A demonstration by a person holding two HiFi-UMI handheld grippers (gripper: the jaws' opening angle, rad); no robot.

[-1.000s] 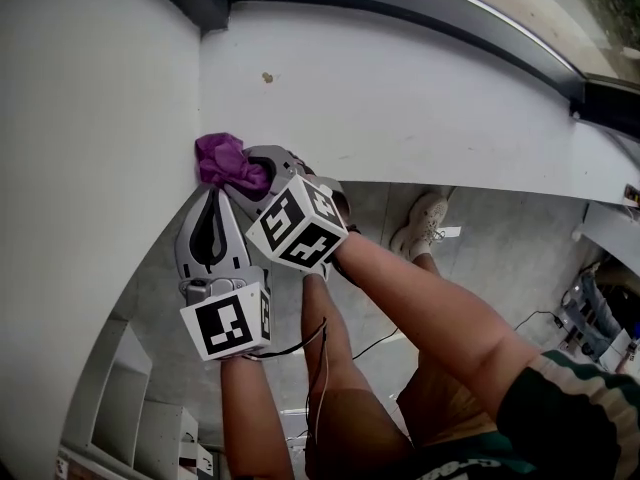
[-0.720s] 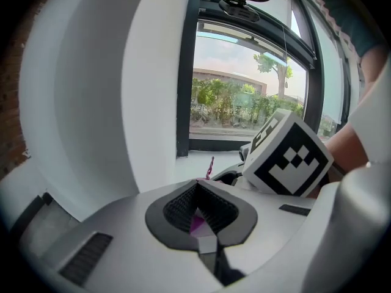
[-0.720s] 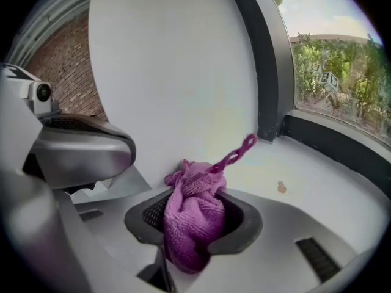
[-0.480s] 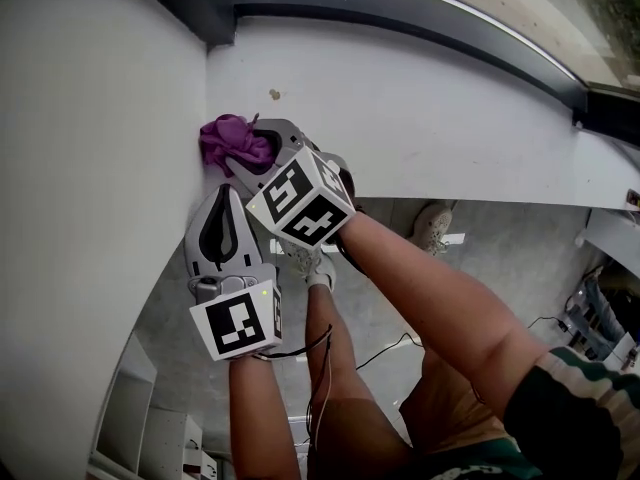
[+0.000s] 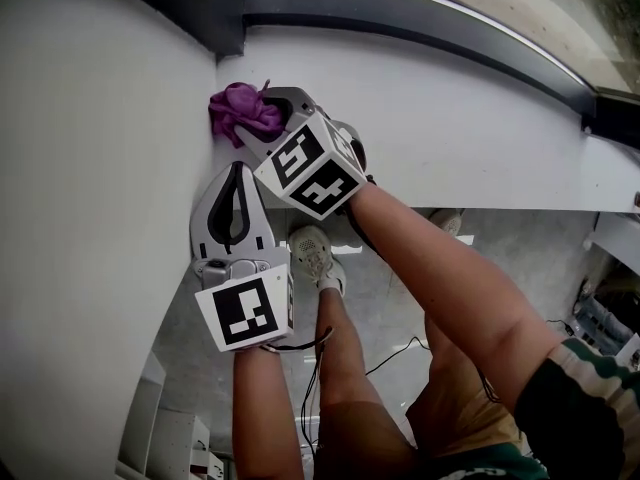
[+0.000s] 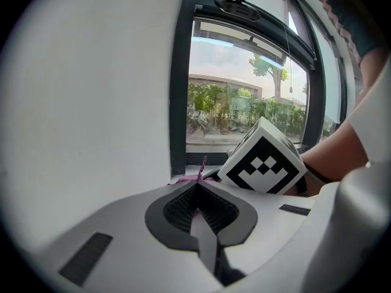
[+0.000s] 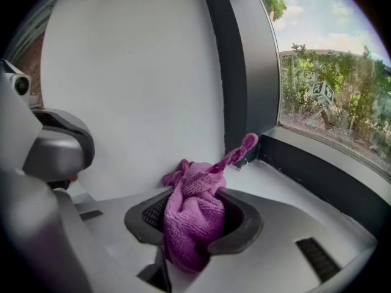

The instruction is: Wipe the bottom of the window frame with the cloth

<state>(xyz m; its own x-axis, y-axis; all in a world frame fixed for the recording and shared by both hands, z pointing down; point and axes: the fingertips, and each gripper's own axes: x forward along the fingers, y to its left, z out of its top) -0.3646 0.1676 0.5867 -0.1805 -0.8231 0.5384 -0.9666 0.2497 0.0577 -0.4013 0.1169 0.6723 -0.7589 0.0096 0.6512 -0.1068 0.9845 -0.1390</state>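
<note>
A bunched purple cloth [image 5: 241, 111] [image 7: 195, 215] is pinched in my right gripper [image 5: 268, 126] [image 7: 194, 224], which is shut on it. The cloth presses on the white sill [image 5: 450, 118] in the left corner, against the white side wall [image 5: 90, 168], just short of the dark window frame [image 5: 420, 18] [image 7: 317, 170]. My left gripper [image 5: 233, 183] [image 6: 197, 200] is shut and holds nothing; it sits just behind the right gripper, beside the wall. A purple tip of the cloth [image 6: 194, 177] peeks over its jaws in the left gripper view.
The dark upright of the frame [image 7: 244, 66] meets the sill at the corner. The sill runs on to the right. Below its front edge are the grey floor [image 5: 540, 258], my legs and a shoe [image 5: 315, 258], and white shelving [image 5: 160, 428] at lower left.
Both grippers have moved forward across the sill toward the window frame, the right one carrying the cloth along the side wall into the corner.
</note>
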